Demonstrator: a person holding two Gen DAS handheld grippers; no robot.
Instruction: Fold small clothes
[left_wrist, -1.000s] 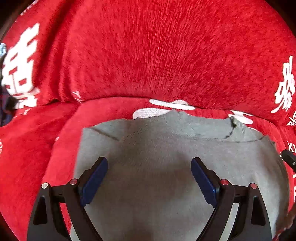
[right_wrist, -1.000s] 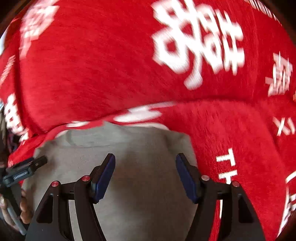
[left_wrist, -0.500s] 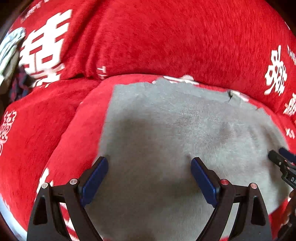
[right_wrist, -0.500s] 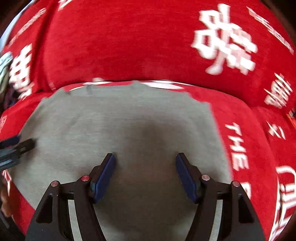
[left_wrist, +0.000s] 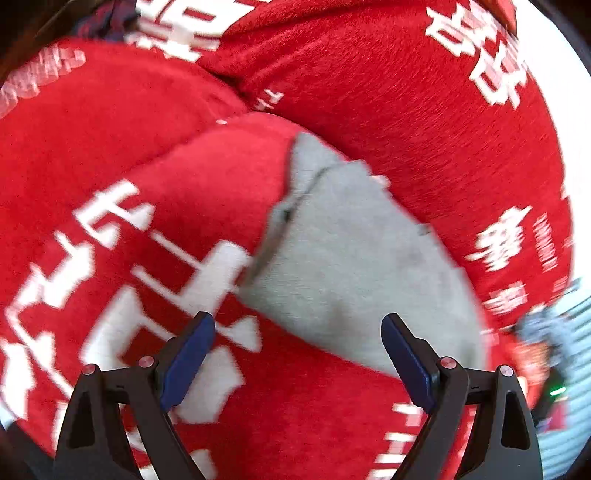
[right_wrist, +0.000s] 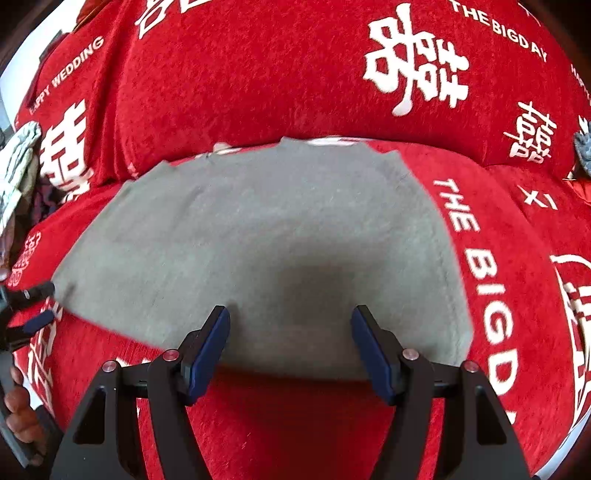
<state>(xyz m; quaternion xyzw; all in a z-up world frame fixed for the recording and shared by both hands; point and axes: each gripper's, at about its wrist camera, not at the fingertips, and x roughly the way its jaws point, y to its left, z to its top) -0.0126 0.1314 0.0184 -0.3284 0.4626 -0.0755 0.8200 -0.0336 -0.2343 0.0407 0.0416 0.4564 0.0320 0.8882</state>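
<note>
Each handheld gripper is black, its two arms angular with triangular cut-outs. The left gripper (left_wrist: 297, 354) and right gripper (right_wrist: 290, 345) both carry flat dark-blue pads on the inner faces of the jaws. Small round red-pink studs sit on the arm joints, two on each side.

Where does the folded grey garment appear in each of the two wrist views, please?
Left wrist: grey garment runs diagonally from centre to lower right, beyond the open fingers.
Right wrist: grey garment fills the centre, its near edge between the open fingers.
Shared landmark: the red cover with white lettering.
</note>
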